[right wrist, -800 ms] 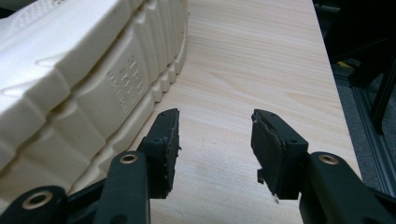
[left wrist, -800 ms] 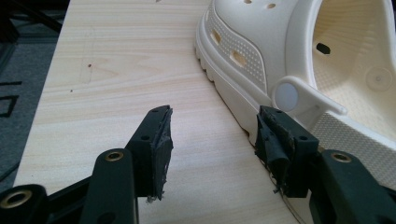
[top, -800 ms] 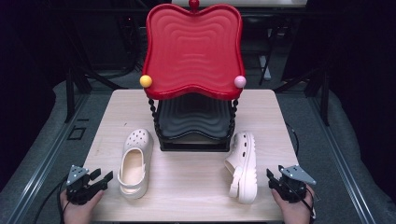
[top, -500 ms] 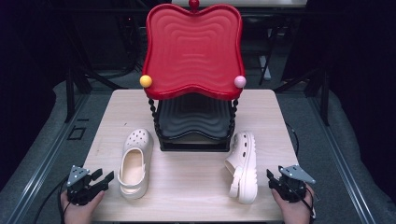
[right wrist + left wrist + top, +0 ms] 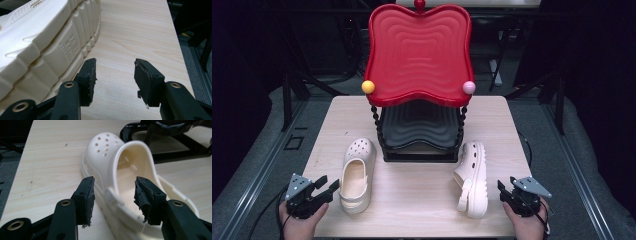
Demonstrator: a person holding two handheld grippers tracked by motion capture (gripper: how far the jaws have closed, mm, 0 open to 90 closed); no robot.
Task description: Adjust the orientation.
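Two cream clogs lie on the wooden table (image 5: 417,197) in front of a two-tier rack. The left clog (image 5: 357,172) stands upright with its toe toward the rack. The right clog (image 5: 473,177) lies on its side, its ridged sole (image 5: 45,42) facing my right gripper. My left gripper (image 5: 328,182) is open at the left clog's heel; in the left gripper view the heel strap and rim (image 5: 120,195) show just beyond the left gripper (image 5: 114,186). My right gripper (image 5: 502,192) is open just right of the tipped clog, and the right gripper (image 5: 115,66) has bare table between its jaws.
The rack has a wavy red top tray (image 5: 419,55) tilted up, a yellow ball (image 5: 368,87) and a pink ball (image 5: 469,87) at its corners, and a black lower tray (image 5: 419,127) on a black base. Dark floor and rails surround the table.
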